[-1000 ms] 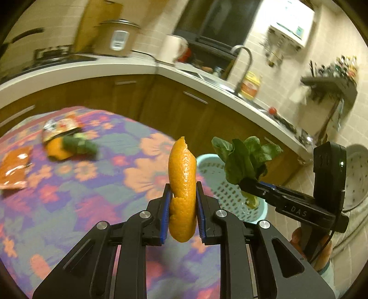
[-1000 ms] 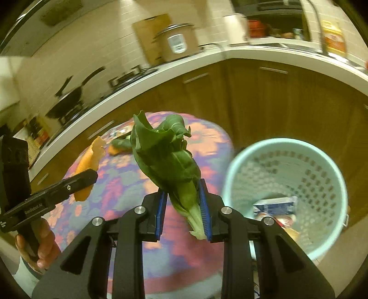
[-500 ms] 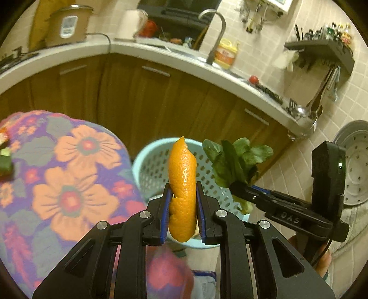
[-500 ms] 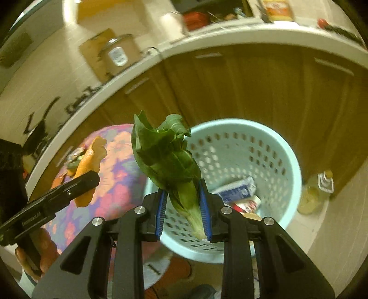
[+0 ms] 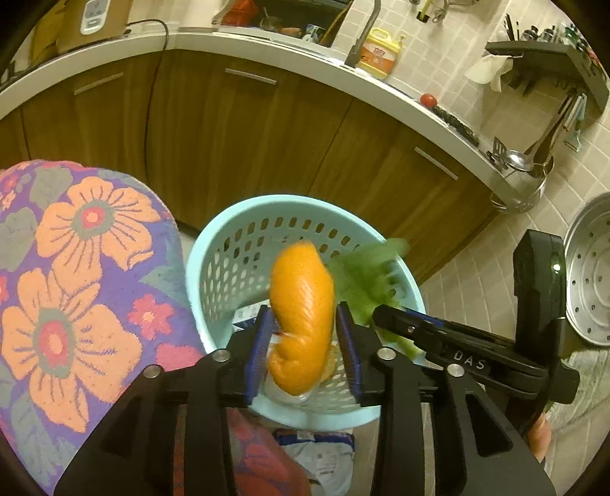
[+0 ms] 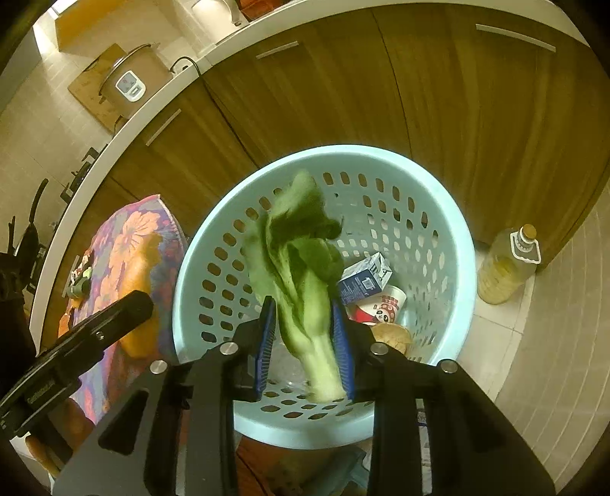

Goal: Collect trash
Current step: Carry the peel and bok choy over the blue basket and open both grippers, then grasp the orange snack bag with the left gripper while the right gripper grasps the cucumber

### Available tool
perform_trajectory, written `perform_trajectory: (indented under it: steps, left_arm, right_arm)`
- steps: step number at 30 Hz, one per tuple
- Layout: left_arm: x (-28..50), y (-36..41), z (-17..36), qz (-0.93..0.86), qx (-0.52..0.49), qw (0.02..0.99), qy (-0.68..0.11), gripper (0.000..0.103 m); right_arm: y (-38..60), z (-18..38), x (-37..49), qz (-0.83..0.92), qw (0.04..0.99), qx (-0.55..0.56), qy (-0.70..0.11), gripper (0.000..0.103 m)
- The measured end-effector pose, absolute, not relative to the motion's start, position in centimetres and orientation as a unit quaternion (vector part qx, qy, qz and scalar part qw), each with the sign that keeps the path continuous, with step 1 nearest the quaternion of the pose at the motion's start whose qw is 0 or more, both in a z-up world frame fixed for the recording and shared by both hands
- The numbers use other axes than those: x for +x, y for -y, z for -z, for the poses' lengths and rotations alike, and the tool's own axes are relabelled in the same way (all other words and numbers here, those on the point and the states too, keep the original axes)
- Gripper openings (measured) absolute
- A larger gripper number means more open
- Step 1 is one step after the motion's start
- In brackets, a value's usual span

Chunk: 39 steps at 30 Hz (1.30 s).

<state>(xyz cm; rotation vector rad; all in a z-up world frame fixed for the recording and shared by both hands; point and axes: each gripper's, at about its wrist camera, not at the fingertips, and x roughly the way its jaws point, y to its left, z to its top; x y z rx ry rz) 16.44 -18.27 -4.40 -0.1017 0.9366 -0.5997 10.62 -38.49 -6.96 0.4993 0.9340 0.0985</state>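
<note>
Only the right wrist view shows the carton [image 6: 366, 278] and cup [image 6: 383, 307] inside the blue basket [image 6: 453, 236]. Both grippers point steeply down over it. The left gripper [image 5: 303, 345] and right gripper [image 6: 305, 343] have just been opening: the orange peel [image 5: 301, 316] and the green vegetable [image 6: 301, 282] sit blurred and loose between the parted jaws.

Home kitchen. We noted wood-fronted cabinets [image 5: 244, 126] under a curved white counter [image 5: 267, 42], a tap [image 5: 364, 30], tiled walls, a rice cooker [image 6: 127, 82], hanging utensils [image 5: 549, 133], 1 oil bottle [image 6: 507, 267] on the floor.
</note>
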Motion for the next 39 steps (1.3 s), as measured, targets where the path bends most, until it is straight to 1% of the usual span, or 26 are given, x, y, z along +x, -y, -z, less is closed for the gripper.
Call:
perform_trajectory:
  steps: [1, 2, 3, 8, 19, 27, 39]
  left_arm:
    - [16.4, 18.3, 4.3, 0.284, -0.046, 0.849, -0.443, 0.043]
    - [16.2, 18.2, 4.1, 0.283, -0.043, 0.851, -0.440, 0.045]
    - [16.1, 18.1, 3.8, 0.284, -0.043, 0.853, -0.436, 0.047]
    - [15.4, 17.3, 2.6, 0.286, -0.047, 0.858, -0.423, 0.047]
    - [12.1, 13.1, -1.0, 0.268, -0.056, 0.885, -0.377, 0.048]
    - [9.4, 5.1, -4.2, 0.217, -0.100, 0.913, -0.330, 0.053]
    - [6.2, -9.1, -7.7, 0.072, -0.141, 0.950, -0.270, 0.053]
  right_arm:
    - [38.5, 6.9, 10.6, -0.046, 0.863, 0.238, -0.444, 0.041]
    - [38.5, 6.7, 10.4, -0.043, 0.866, 0.237, -0.439, 0.054]
    - [38.4, 6.5, 10.2, -0.043, 0.867, 0.236, -0.436, 0.055]
    - [37.9, 5.3, 9.8, -0.059, 0.874, 0.231, -0.423, 0.055]
    - [31.7, -0.6, 7.8, -0.131, 0.908, 0.170, -0.361, 0.055]
    - [26.2, -4.2, 7.3, -0.189, 0.913, 0.141, -0.332, 0.055]
    - [13.5, -7.7, 8.8, -0.271, 0.910, 0.054, -0.309, 0.055]
